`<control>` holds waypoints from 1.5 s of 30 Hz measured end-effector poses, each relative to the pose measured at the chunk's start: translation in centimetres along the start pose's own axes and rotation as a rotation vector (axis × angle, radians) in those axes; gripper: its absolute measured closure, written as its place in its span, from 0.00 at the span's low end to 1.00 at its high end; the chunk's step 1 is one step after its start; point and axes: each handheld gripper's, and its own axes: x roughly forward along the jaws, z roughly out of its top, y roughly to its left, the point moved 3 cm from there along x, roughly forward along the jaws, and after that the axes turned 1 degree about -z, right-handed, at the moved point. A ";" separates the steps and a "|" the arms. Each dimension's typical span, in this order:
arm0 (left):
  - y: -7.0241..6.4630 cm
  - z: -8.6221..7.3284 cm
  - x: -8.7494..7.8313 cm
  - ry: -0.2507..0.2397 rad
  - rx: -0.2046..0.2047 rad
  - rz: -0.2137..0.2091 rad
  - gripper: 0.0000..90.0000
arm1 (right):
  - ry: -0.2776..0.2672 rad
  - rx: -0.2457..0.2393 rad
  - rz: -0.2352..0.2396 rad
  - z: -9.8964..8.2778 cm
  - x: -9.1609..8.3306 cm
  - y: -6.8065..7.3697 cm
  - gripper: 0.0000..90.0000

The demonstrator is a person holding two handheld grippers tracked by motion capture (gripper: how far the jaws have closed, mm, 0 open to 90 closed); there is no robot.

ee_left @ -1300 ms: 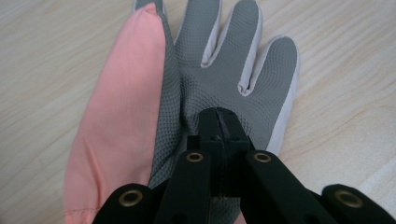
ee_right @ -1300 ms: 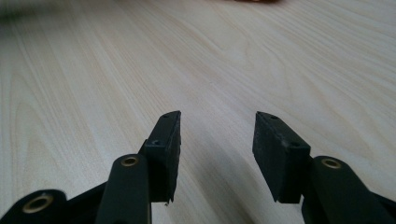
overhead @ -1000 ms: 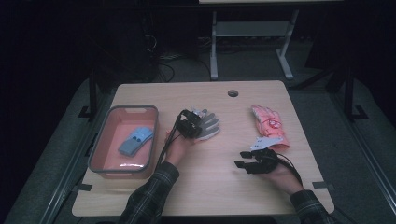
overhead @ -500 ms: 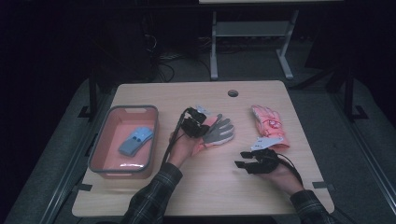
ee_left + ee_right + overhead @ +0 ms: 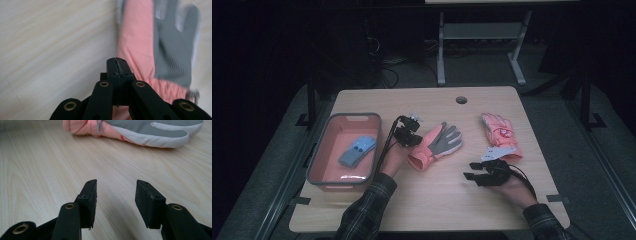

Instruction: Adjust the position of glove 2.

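Observation:
A pink glove with a grey palm (image 5: 438, 144) lies flat near the table's middle, palm up, cuff toward the person. My left gripper (image 5: 414, 140) is just left of its cuff; in the left gripper view its jaws (image 5: 116, 60) are shut with nothing between them, and the glove (image 5: 162, 50) lies to their right. A second pink glove (image 5: 499, 132) lies at the right. In front of it my right gripper (image 5: 468, 175) rests low over the wood, open and empty (image 5: 116, 192), pointing at the first glove (image 5: 150, 130) from a distance.
A salmon bin with a grey rim (image 5: 315, 160) stands at the left of the table (image 5: 422, 205) and holds a blue folded item (image 5: 357, 150). A cable hole (image 5: 461, 100) sits near the far edge. A white shelf frame (image 5: 477, 30) stands beyond the table.
The grey-palmed glove, bunched at the left gripper a second ago, now lies spread out to its right. The left gripper has drawn slightly back to the left. The right gripper has not moved.

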 end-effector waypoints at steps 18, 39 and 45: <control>-6.6 -3.4 -0.6 0.010 0.121 -0.246 1.00 | -0.041 0.031 0.017 1.7 -0.4 0.3 0.86; -5.7 -7.4 -2.7 -0.053 0.158 -0.235 0.50 | 0.034 0.028 -0.062 5.7 3.3 -0.3 1.00; -6.2 -9.7 -3.2 -0.051 0.202 -0.197 0.25 | 0.056 0.039 -0.036 4.5 2.2 0.0 1.00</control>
